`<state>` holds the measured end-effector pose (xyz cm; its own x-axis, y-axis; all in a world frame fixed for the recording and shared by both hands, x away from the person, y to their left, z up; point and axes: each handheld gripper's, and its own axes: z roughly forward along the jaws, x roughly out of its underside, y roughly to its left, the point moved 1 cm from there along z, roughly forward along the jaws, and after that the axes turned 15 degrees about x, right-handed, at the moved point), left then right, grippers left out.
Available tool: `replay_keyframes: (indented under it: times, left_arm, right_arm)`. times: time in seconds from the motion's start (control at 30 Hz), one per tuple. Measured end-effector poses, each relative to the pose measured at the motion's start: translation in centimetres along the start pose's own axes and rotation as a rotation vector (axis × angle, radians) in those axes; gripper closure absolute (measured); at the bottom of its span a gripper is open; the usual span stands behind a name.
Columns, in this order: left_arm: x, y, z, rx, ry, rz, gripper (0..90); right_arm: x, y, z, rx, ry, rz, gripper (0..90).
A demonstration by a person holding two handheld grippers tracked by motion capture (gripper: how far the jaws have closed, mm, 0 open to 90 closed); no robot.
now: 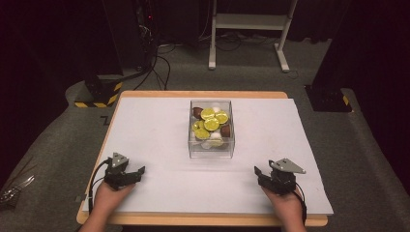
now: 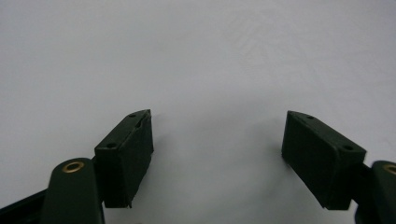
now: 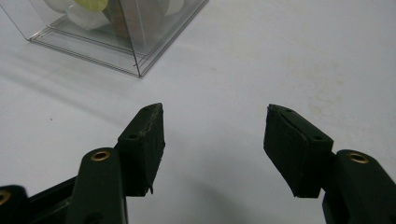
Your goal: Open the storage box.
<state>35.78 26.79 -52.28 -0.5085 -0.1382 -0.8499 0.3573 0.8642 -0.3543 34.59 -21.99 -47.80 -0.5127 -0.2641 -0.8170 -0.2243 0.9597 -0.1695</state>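
Both the left gripper [image 1: 140, 171] and right gripper [image 1: 257, 172] rest empty with jaws spread, the clear box [image 1: 211, 129] of what look like lemon slices ahead between them; a one-sided push could skid the light box.

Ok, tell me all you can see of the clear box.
The clear box looks like thin see-through plastic, rectangular, upright, with no lid to be seen. It stands near the middle of the white sheet, a bit toward the far side. Inside lie yellow-green, brown and white pieces piled together. Nothing else touches it; both grippers are apart from it, nearer the person.
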Motion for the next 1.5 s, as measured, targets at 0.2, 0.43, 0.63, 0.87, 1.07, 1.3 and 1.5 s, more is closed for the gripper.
replay_keyframes:
  times: [0.2, 0.43, 0.63, 0.87, 1.07, 1.3, 1.5]
  left_arm:
    - [0.0, -0.1, 0.1, 0.0, -0.01, -0.007, 25.1]
    - [0.0, 0.0, 0.0, 0.0, -0.002, -0.002, 25.1]
    - [0.0, 0.0, 0.0, 0.0, -0.004, -0.005, 25.1]
    - [0.0, 0.0, 0.0, 0.0, -0.002, -0.003, 25.1]
    - [0.0, 0.0, 0.0, 0.0, -0.003, -0.004, 25.1]
    - [0.0, 0.0, 0.0, 0.0, -0.001, -0.002, 25.1]
    - [0.0, 0.0, 0.0, 0.0, -0.002, -0.001, 25.2]
  right_arm:
    - [0.0, 0.3, -0.1, -0.013, -0.003, -0.002, 39.9]
    - [-0.2, 1.0, -0.4, -0.042, -0.018, -0.014, 41.4]
    - [-0.4, 1.9, -0.3, -0.06, -0.022, -0.036, 42.4]
    - [-0.5, 2.8, -0.3, -0.085, -0.029, -0.058, 43.5]
    - [-0.7, 3.3, -0.4, -0.114, -0.031, -0.039, 45.0]
    - [-0.9, 4.0, -0.6, -0.132, -0.043, -0.051, 46.2]
    - [-0.9, 4.0, -0.5, -0.153, -0.048, -0.041, 47.7]
